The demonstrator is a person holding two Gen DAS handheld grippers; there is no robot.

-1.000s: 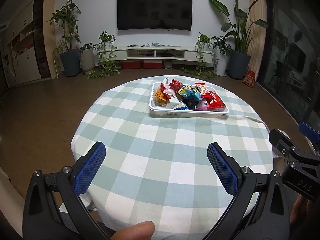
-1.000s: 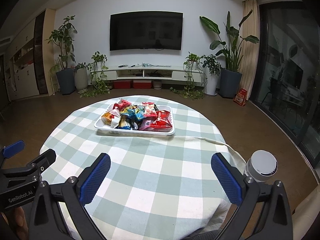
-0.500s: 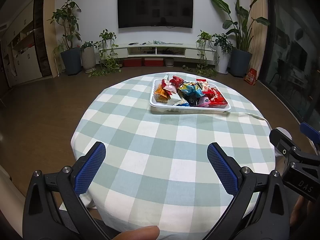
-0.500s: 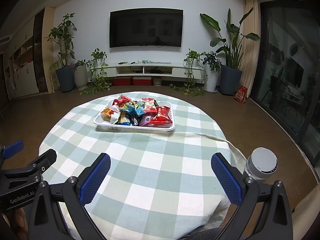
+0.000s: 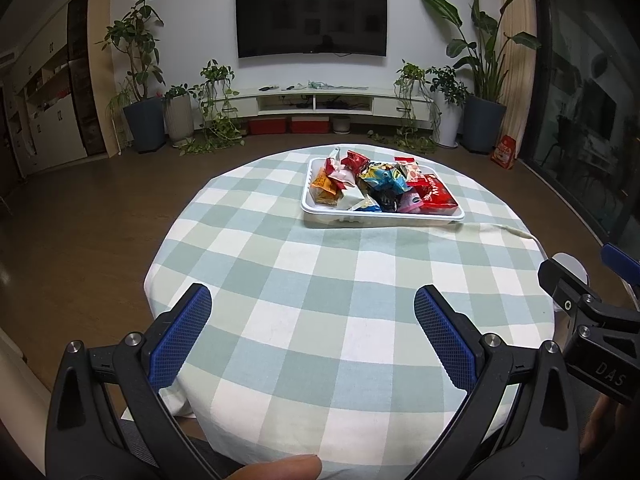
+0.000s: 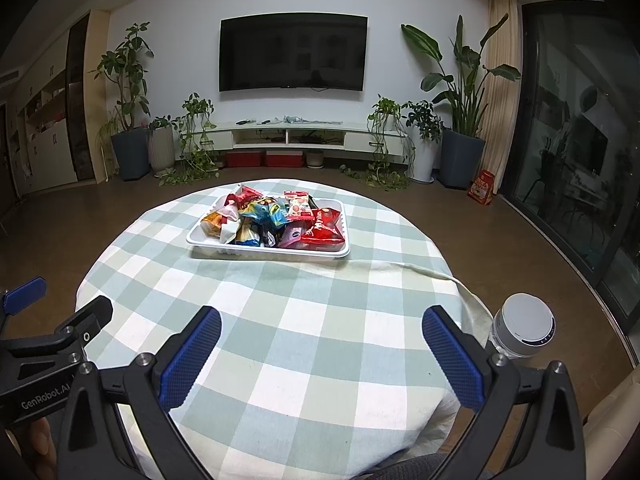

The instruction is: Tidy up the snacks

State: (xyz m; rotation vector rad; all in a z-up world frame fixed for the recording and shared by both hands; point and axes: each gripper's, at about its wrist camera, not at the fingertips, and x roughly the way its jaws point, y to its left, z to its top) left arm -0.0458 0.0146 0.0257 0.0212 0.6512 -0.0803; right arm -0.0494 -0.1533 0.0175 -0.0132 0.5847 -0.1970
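Across the checked bench (image 5: 320, 280), a white tray (image 5: 382, 216) of snacks (image 6: 276, 220) lay broadside, well ahead of both tongs, left tongs (image 5: 312, 320) and right tongs (image 6: 322, 338) gaping wide and empty; the right pair looked marginally better aligned.
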